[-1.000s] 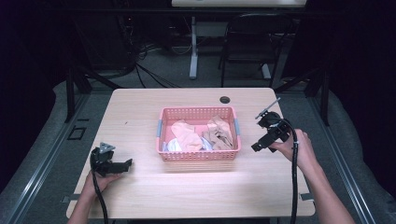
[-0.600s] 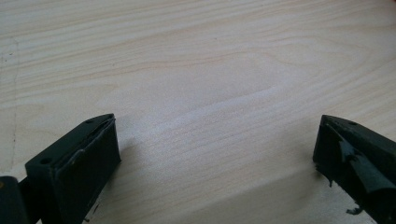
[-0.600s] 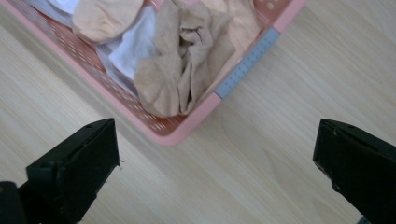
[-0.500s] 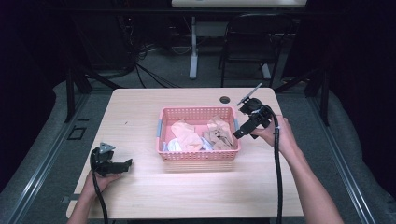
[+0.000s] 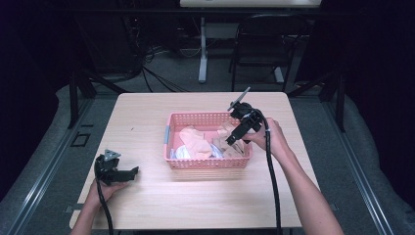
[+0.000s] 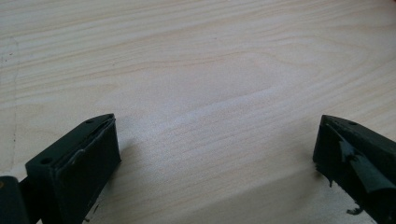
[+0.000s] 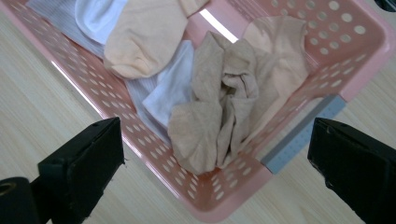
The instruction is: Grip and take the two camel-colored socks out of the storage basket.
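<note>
High view puts the right tongs [image 5: 234, 139] over the near right corner of the pink basket [image 5: 208, 162], jaws wide apart and empty, tilted down at the laundry from a raised, bent wrist. Directly below and between the jaws lies a crumpled tan sock [image 7: 219, 112], with a peach sock [image 7: 144, 35] and white cloth [image 7: 170, 84] beyond it. This looks like the reach before a pick; next comes lowering and closing on the tan sock. Left tongs [image 5: 128, 172] rest well apart on the bare table [image 5: 142, 117], jaws open, hand low.
</note>
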`<state>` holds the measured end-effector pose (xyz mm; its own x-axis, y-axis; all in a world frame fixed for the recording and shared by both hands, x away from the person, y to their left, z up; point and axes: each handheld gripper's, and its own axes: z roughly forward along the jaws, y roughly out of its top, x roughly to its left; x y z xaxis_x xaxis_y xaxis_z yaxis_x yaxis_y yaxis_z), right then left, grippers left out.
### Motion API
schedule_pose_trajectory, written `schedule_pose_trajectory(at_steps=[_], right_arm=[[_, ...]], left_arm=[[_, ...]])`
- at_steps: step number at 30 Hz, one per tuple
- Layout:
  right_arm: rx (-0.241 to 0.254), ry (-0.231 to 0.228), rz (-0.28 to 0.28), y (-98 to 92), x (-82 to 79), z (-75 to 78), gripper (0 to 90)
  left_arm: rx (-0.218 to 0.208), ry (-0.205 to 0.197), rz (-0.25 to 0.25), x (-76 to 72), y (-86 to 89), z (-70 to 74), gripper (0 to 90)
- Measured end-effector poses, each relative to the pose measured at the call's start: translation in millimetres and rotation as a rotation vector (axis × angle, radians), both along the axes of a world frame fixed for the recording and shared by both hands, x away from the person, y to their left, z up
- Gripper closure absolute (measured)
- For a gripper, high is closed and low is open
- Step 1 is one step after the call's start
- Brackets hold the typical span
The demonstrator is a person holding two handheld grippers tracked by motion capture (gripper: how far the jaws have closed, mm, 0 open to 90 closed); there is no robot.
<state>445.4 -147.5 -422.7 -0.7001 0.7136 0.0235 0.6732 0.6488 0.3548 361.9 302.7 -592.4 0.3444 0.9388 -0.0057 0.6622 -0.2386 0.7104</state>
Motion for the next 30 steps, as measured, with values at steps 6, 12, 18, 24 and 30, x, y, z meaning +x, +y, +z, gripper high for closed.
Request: schedule_pose_trajectory(at_steps=[6,12,18,24,30], right_arm=[[-0.012,0.043,0.024,16.1,11.1,-12.7,7.5],[-0.017,0.073,0.036,26.4,17.4,-27.8,17.2],[-0.056,0.135,0.035,31.7,21.6,-44.7,33.2],[-0.117,0.18,0.039,36.6,24.3,-66.0,41.3],[-0.172,0.205,0.031,37.3,29.3,-78.6,42.3]], left_arm=[[0.0,0.0,0.0,0.0,0.0,0.0,0.2],[0.0,0.0,0.0,0.0,0.0,0.0,0.2],[0.0,0.0,0.0,0.0,0.0,0.0,0.2],[0.0,0.0,0.0,0.0,0.0,0.0,0.2],[-0.001,0.0,0.0,0.0,0.0,0.0,0.2]])
